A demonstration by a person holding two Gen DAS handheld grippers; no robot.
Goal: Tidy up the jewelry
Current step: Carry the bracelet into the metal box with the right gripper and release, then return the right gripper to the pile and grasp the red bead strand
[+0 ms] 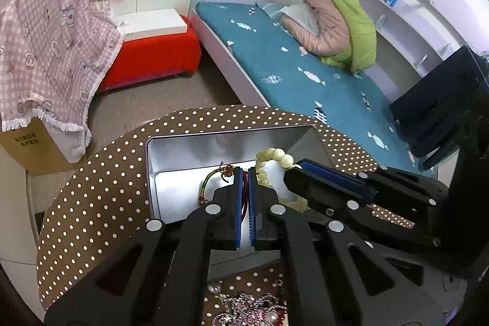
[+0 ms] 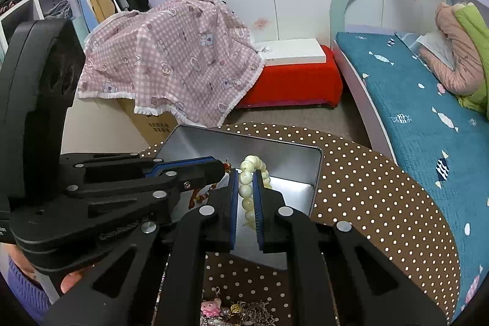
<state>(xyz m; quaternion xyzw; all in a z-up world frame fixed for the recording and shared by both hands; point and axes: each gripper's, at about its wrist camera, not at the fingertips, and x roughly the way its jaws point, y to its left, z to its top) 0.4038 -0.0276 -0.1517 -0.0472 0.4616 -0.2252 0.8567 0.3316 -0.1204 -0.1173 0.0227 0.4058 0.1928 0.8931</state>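
An open silver tin box [image 1: 171, 152] [image 2: 284, 152] stands on the brown polka-dot table. My left gripper [image 1: 245, 173] is shut on a thin cord bracelet [image 1: 206, 181] with red and green parts, held over the box. My right gripper [image 2: 245, 173] is shut on a pale cream bead bracelet [image 2: 247, 191] [image 1: 275, 156], also over the box. The right gripper [image 1: 302, 170] reaches in from the right in the left wrist view. The left gripper [image 2: 218, 165] reaches in from the left in the right wrist view.
A heap of loose jewelry [image 1: 250, 310] [image 2: 235, 310] lies on the table [image 2: 382, 203] just in front of the box, under the grippers. Beyond the table are a bed [image 1: 290, 72], a red stool [image 2: 293, 81] and a cloth-covered carton [image 2: 171, 66].
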